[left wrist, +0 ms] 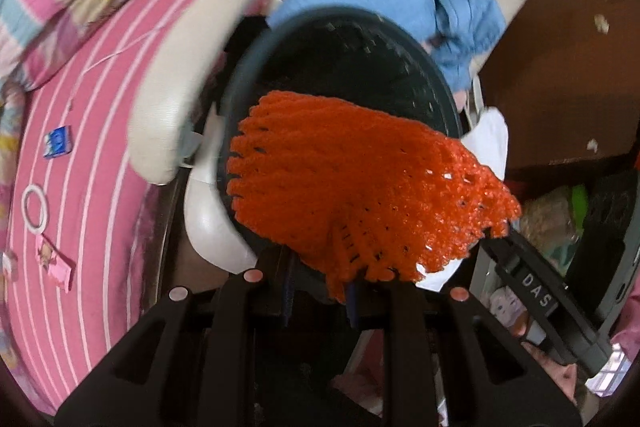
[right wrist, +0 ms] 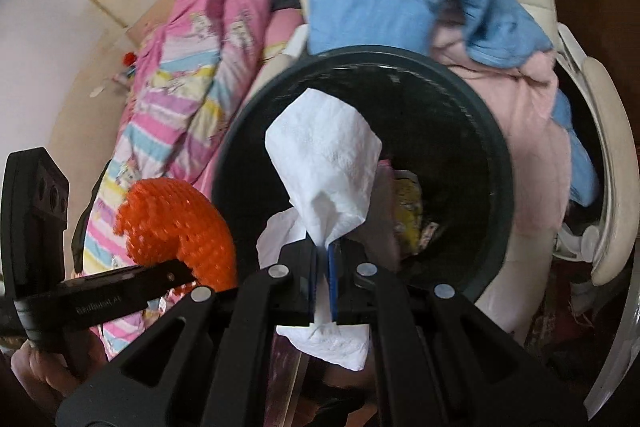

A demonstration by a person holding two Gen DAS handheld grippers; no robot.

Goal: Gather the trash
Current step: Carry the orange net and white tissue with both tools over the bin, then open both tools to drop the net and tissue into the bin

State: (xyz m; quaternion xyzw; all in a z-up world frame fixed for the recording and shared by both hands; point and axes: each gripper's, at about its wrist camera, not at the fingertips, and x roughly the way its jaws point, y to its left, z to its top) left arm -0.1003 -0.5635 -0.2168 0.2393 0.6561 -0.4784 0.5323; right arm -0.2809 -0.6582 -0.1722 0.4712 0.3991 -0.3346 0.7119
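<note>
Left wrist view: the left gripper (left wrist: 320,291) is clamped on an orange foam mesh fruit sleeve (left wrist: 352,187), held over the round dark plastic trash bin (left wrist: 240,99) at 12 o'clock. In the right wrist view the right gripper (right wrist: 325,267) is closed tight on a crumpled white paper tissue (right wrist: 324,159) above the same bin's mouth, with the orange sleeve at 9 o'clock

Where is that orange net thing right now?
The orange foam net is pinched in the left gripper, hanging over the near rim of the black trash bin. In the right wrist view it sits left of the white tissue.
</note>
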